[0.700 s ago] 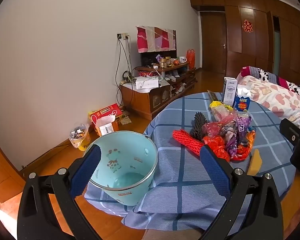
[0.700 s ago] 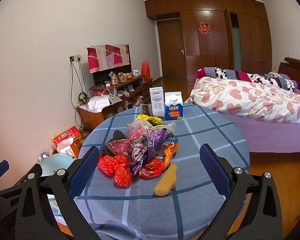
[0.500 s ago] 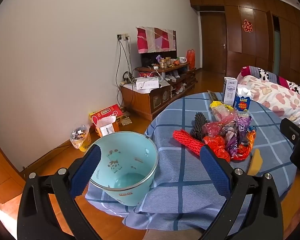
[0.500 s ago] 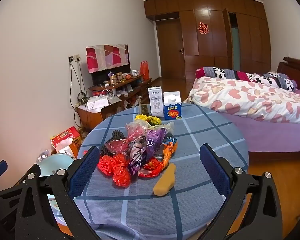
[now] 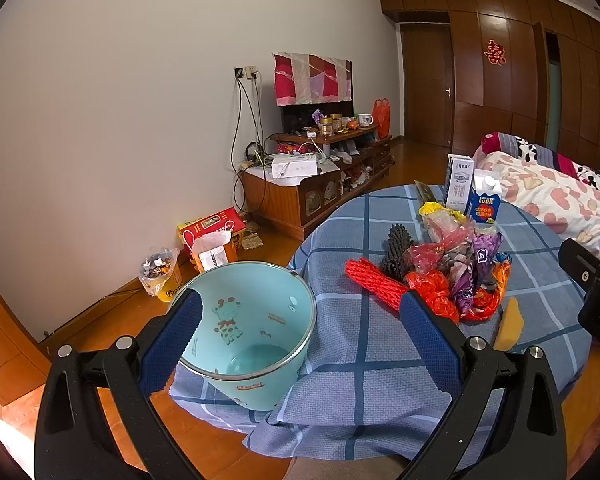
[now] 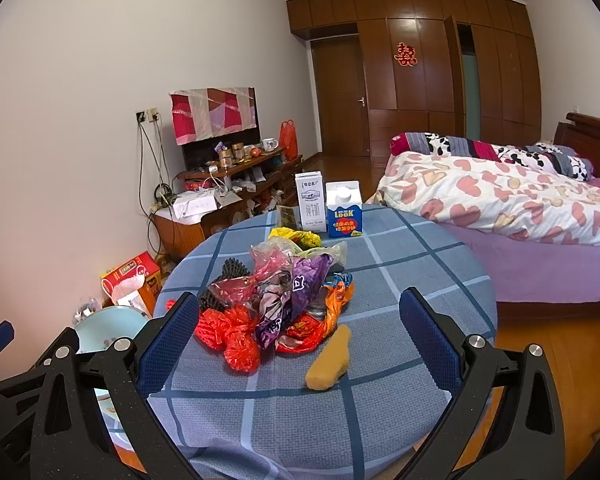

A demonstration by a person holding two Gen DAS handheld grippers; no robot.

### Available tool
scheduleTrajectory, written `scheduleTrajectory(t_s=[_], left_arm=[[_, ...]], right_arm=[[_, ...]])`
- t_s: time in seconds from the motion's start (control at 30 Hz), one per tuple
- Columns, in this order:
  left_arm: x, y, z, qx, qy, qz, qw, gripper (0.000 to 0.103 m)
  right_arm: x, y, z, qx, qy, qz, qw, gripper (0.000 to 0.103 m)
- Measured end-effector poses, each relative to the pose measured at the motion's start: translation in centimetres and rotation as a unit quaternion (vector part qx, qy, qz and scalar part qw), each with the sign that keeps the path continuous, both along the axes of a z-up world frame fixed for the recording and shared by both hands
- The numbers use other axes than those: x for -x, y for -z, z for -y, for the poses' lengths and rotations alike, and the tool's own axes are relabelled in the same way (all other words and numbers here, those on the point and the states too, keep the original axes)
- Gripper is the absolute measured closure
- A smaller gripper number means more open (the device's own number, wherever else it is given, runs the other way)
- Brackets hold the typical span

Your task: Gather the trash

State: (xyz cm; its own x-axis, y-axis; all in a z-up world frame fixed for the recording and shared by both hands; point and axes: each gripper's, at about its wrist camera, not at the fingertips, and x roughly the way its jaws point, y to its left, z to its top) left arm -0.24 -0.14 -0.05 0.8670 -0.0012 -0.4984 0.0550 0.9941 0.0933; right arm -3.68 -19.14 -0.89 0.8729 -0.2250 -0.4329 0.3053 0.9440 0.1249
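A heap of crumpled plastic bags and wrappers [image 6: 288, 300] lies mid-table, with a red net [image 5: 374, 282], a black spiky net [image 5: 396, 250] and a yellow sponge piece [image 6: 330, 358] around it. A light blue bin [image 5: 256, 328] stands at the table's left edge on the blue checked cloth [image 6: 400, 280]. My left gripper [image 5: 300, 332] hangs open in front of the bin, nothing between its pads. My right gripper [image 6: 298, 340] is open too, short of the heap and the sponge piece. Two cartons [image 6: 326, 210] stand at the far edge.
A bed with a heart-print quilt [image 6: 500, 200] lies to the right. A low wooden cabinet [image 5: 312, 188] with clutter stands along the left wall, with a red box [image 5: 212, 228] and a bag on the floor [image 5: 158, 270]. Wooden wardrobes [image 6: 420, 80] fill the back.
Both views have shifted only slightly; the right gripper has drifted a little right relative to the heap. Both grippers stay open and nothing has been taken up.
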Motion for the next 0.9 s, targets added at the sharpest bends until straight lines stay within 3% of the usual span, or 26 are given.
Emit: scheduleTrajectory(t_s=[0.9], left_arm=[[-0.11,-0.15,-0.28,0.002,0.0,0.0,1.0,0.006]], right_arm=[[0.17,0.13,0.31,-0.003,0.0,-0.004,1.0,0.005]])
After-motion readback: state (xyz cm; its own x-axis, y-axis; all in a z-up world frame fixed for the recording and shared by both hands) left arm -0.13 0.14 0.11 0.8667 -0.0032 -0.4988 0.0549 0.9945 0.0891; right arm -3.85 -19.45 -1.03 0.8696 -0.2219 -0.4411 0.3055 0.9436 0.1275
